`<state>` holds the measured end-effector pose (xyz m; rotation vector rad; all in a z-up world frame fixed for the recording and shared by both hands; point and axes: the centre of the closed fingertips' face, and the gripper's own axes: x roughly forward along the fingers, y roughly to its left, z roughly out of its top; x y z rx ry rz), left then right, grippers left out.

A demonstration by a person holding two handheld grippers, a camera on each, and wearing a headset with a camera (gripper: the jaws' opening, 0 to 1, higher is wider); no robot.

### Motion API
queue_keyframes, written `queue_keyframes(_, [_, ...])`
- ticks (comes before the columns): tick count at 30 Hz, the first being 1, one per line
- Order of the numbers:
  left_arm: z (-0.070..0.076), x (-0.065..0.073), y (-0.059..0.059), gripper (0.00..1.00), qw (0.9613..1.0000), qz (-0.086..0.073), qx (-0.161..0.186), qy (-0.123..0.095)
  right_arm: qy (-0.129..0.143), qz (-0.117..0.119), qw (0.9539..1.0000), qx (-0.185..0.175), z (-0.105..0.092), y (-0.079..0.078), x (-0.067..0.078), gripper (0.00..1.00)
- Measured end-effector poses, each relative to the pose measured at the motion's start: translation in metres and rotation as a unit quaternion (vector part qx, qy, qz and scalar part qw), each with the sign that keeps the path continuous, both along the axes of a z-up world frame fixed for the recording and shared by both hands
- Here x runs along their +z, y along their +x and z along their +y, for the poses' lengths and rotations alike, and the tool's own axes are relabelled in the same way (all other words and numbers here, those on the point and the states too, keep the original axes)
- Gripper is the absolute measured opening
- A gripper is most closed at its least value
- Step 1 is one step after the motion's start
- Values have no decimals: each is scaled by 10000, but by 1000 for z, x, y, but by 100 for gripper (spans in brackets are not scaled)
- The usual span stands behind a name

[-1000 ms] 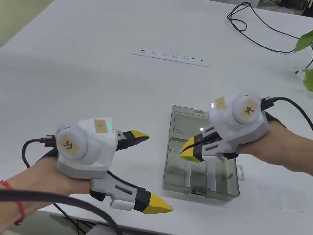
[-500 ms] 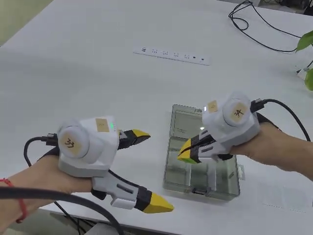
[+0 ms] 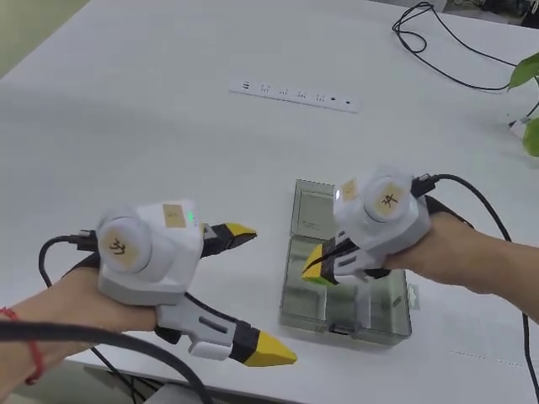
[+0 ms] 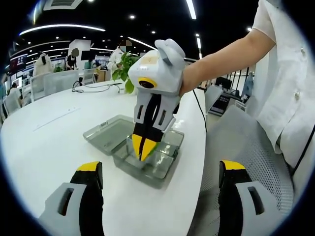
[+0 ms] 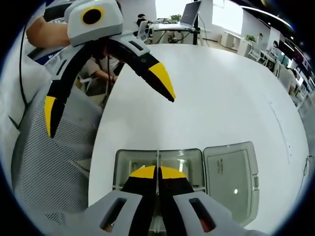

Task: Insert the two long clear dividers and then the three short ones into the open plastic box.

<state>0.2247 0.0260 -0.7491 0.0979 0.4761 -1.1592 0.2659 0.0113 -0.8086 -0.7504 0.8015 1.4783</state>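
Holding my left gripper at 8 o'clock in the head view, I have its jaws spread wide with nothing between them, above the near edge of the desk. My right gripper points down at 4 o'clock into the box, with its jaws pressed together. In the right gripper view a thin clear line runs on from the gap between the tips. I cannot tell whether that is a divider in my grip or one standing in the box. The box lies open with its lid flat toward 12 o'clock. A power strip lies farther off at 12 o'clock, well apart.
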Motion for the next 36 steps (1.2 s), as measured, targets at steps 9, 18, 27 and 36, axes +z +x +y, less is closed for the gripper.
queue_keyframes(9, [0,1,1,100,10000,-19,0,-17,-248,-38,9997,35,1,0,-9,2])
queue_keyframes(18, [-1,1,1,100,10000,-34,-21,21,-279,-64,9996,82,-1,-1,-8,2])
queue_keyframes(27, [0,1,1,100,10000,-32,-36,78,-46,-34,9999,-136,-2,1,0,5])
queue_keyframes(36, [1,3,3,100,10000,-44,11,86,490,130,9975,-496,-6,5,30,15])
